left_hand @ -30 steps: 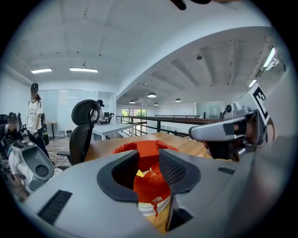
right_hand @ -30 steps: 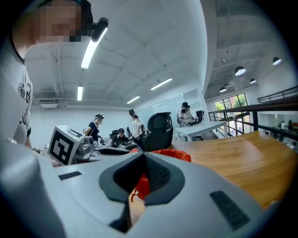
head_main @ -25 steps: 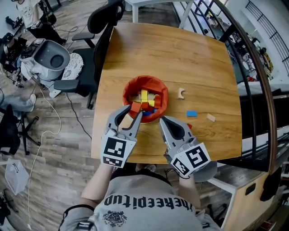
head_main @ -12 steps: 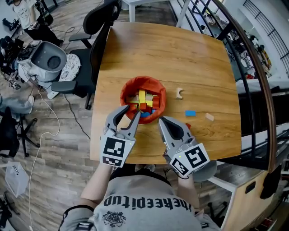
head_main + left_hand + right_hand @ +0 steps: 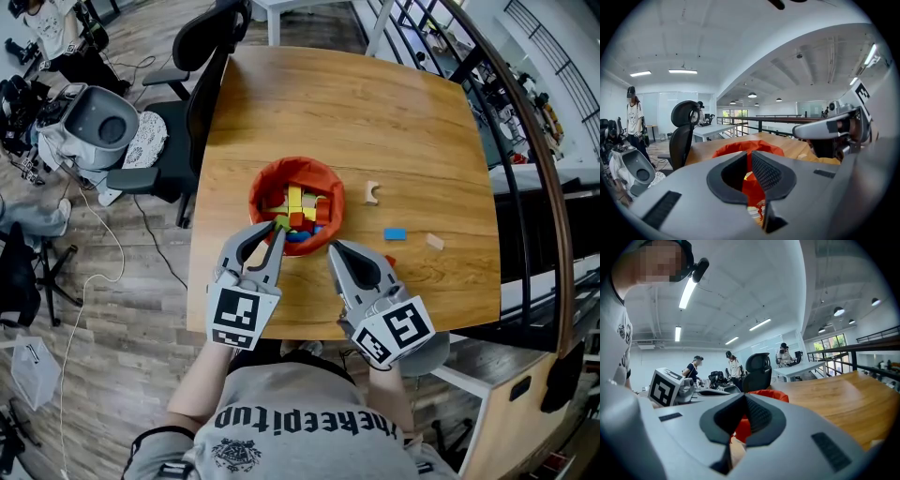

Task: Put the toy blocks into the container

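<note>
An orange container [image 5: 330, 187] holding several coloured blocks sits mid-table; its rim also shows in the left gripper view [image 5: 733, 146] and the right gripper view [image 5: 777, 395]. Three blocks lie on the wood to its right: a pale arch block [image 5: 373, 193], a blue block [image 5: 396, 234] and a tan block [image 5: 435, 243]. My left gripper [image 5: 277, 226] [image 5: 749, 152] is at the container's near rim. Its jaws have just been closing, and nothing is between them. My right gripper [image 5: 332, 246] [image 5: 744, 395] is shut and empty, just right of the container's near edge.
The wooden table [image 5: 356, 112] ends just below both grippers. A black office chair [image 5: 202, 56] stands at its far left corner, with a grey bin [image 5: 103, 120] on the floor beyond. A dark railing [image 5: 525, 122] runs along the right. People stand in the background.
A second ago the left gripper held a red-orange block over the container's rim. It then opened and no longer holds the block, and its jaws have come together. The right gripper stayed put.
</note>
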A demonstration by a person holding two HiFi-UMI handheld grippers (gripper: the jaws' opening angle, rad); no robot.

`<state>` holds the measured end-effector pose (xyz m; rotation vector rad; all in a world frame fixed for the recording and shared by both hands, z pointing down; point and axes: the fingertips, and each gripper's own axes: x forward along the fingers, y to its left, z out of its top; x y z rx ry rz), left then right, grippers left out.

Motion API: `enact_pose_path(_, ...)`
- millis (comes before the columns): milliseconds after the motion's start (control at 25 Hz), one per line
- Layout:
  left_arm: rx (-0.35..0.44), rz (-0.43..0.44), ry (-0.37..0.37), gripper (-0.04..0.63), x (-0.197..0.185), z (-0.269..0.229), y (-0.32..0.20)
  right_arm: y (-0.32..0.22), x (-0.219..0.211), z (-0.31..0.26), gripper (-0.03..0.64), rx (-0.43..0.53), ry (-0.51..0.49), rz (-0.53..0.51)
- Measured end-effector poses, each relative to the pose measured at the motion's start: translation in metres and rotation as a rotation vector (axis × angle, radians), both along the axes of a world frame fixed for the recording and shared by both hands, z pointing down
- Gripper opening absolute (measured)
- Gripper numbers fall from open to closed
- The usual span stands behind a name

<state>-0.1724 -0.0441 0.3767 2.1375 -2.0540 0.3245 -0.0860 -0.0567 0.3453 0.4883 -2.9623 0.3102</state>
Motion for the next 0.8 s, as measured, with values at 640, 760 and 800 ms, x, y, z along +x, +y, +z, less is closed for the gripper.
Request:
enact_pose_path(640,0.04,0.121,0.023,0.014,0.037,-0.018,-0.004,0.003,0.028,-0.007,0.011,0.019,-0.002,0.077)
enact_pose_path(760,0.042,0.166,0.028,0.014,0.052,-0.02,-0.007,0.003,0.039,-0.008,0.011,0.023,0.003,0.108)
enact_pose_path(800,0.042,0.182,0.029,0.014,0.057,-0.02,-0.008,0.003,0.043,-0.008,0.011,0.025,0.005,0.119)
